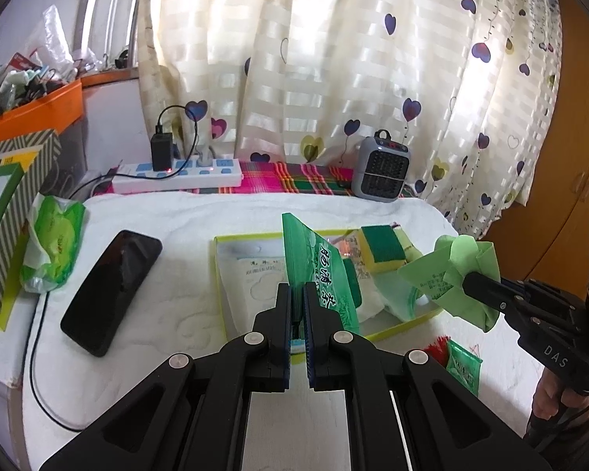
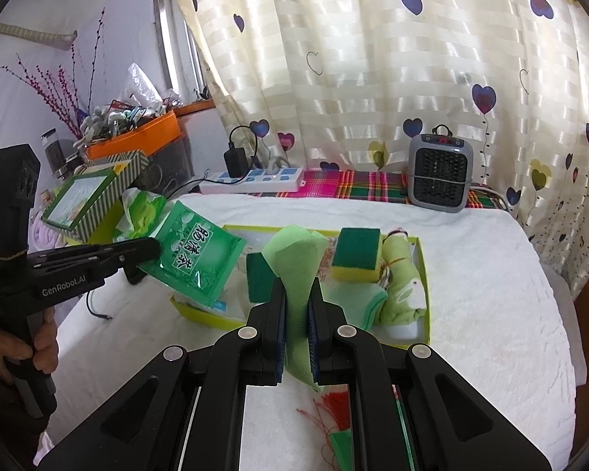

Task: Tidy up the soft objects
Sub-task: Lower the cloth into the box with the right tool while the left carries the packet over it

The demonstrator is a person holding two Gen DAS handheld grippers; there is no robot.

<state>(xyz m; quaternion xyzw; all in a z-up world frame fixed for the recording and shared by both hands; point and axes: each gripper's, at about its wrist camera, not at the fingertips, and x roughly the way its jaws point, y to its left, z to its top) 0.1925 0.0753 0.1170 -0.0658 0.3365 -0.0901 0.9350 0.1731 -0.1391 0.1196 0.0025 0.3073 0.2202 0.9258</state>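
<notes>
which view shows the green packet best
The right wrist view: the green packet faces the camera flat, printed front readable, held by the left claw over the tray. In the left wrist view it stands nearly edge-on between that claw's fingers, partly hidden.

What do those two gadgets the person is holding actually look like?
Both are matte black plastic. The left gripper and right gripper each have two flat fingers with blue ribbed pads, angular linkage arms and silver pivot screws. One body reads GenRobot.AI, the other DAS. Bare hands grip pistol-style handles.
</notes>
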